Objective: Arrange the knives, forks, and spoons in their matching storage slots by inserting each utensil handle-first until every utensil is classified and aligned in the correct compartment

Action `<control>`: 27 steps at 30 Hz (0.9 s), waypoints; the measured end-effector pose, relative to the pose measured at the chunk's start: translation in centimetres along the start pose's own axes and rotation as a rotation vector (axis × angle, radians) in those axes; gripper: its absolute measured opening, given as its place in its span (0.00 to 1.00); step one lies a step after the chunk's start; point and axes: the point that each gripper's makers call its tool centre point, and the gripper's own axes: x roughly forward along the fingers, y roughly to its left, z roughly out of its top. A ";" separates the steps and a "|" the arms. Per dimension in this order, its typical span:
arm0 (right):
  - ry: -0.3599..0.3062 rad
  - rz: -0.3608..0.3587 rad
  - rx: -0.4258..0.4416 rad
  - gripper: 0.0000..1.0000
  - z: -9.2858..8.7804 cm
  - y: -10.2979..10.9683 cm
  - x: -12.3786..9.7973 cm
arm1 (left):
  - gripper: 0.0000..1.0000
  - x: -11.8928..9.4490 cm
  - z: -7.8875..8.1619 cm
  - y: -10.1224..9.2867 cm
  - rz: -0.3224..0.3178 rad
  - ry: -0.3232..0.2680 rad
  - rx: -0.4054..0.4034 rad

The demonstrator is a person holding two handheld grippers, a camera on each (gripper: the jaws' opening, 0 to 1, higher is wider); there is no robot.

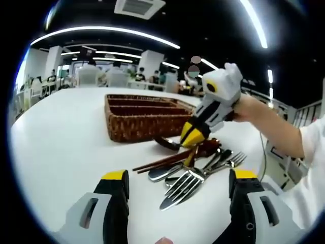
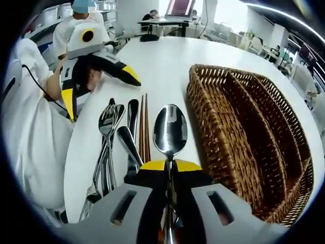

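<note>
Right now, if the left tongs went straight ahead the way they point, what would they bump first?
Probably the forks in the cutlery pile, lying on the table just ahead of the open left tongs. The wicker basket sits farther back. Depth is hard to judge here.

A broad white bench (image 1: 66,137) carries everything, its bare top running back toward the far edge. A pair of brown chopsticks (image 2: 143,129) lies flat on it. Beyond the bench stand white chairs (image 1: 109,77) and white pillars (image 1: 151,61). Long light strips (image 1: 101,30) and a square vent (image 1: 139,7) hang on the dark ceiling. People sit at a far desk (image 2: 175,21).
</note>
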 end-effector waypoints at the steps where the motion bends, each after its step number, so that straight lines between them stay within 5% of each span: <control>1: -0.006 -0.001 0.001 0.03 0.1 0.0 0.0 | 0.81 0.0 0.0 0.0 0.000 0.001 0.000; 20: -0.103 -0.030 -0.068 0.04 2.9 -0.1 1.6 | 0.81 -0.1 -0.1 -0.1 0.001 0.001 0.000; 27: -0.079 -0.017 -0.064 0.04 2.6 -0.5 2.1 | 0.81 -0.3 0.0 -0.1 0.006 -0.001 0.000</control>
